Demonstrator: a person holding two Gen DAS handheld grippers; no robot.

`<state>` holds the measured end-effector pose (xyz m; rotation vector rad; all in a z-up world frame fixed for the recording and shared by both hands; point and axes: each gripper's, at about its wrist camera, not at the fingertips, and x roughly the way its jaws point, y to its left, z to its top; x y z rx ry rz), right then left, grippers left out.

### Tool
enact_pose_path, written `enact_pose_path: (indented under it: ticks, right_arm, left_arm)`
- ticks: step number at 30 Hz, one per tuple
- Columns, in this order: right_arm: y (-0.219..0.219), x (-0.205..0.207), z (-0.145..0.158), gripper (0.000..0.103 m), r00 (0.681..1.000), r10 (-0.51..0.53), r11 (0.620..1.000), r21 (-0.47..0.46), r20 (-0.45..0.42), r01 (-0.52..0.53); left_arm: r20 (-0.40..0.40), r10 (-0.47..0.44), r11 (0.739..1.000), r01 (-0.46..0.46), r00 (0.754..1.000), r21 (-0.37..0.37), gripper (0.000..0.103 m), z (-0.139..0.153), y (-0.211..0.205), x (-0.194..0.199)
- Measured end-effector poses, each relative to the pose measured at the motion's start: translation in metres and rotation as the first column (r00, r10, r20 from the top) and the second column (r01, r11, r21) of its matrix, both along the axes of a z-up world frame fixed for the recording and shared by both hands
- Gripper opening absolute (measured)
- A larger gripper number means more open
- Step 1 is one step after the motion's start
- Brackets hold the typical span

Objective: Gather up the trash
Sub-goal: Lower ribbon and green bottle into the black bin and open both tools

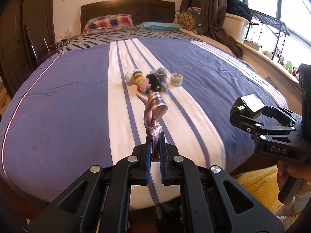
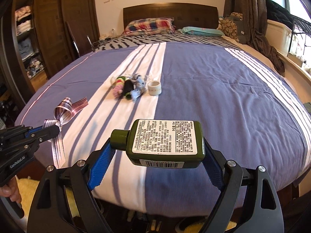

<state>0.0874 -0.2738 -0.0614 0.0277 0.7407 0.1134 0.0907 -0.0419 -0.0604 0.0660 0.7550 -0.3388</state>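
My left gripper (image 1: 154, 145) pinches a ribbon (image 1: 153, 108) by one end, so its loops stand clear above the bed (image 1: 58, 97). My right gripper (image 2: 161, 155) clamps a green bottle (image 2: 165, 141) sideways, label up, held off the cover; I judge both are lifted for carrying to a bin, which I cannot see. Ahead of both grippers, a heap of hair ties (image 1: 141, 79) and a tape roll (image 1: 176, 79) lie on the striped cover. Beyond: pillows (image 1: 108, 22), headboard, curtain, window.
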Motion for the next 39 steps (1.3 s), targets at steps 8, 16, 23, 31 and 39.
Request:
enact_pose_path:
  ticks: [8, 16, 23, 31, 39]
  right_arm:
    - [0.005, -0.039, -0.003, 0.086, 1.0, 0.021, 1.0, 0.021, 0.004, -0.021]
    - [0.007, -0.067, -0.032, 0.086, 0.998, 0.038, 0.999, 0.035, -0.055, -0.036]
    - [0.006, -0.085, -0.059, 0.086, 0.992, 0.045, 0.998, 0.037, -0.115, -0.041]
    - [0.004, -0.095, -0.1, 0.086, 0.977, 0.047, 0.999, 0.023, -0.21, -0.043]
    - [0.007, -0.096, -0.135, 0.086, 0.957, 0.048, 0.999, 0.028, -0.287, -0.041]
  left_arm:
    - [-0.012, -0.021, 1.0, 0.021, 1.0, 0.002, 0.006, -0.012, 0.0, -0.044]
    - [-0.043, -0.033, 0.999, 0.033, 0.999, 0.0, 0.006, -0.032, 0.001, -0.078]
    - [-0.121, -0.053, 0.999, 0.054, 0.991, 0.002, 0.006, -0.069, -0.003, -0.094]
    - [-0.249, -0.059, 0.998, 0.065, 0.967, 0.014, 0.006, -0.126, -0.008, -0.096]
    - [-0.345, -0.064, 0.997, 0.077, 0.937, 0.025, 0.006, -0.173, -0.011, -0.094]
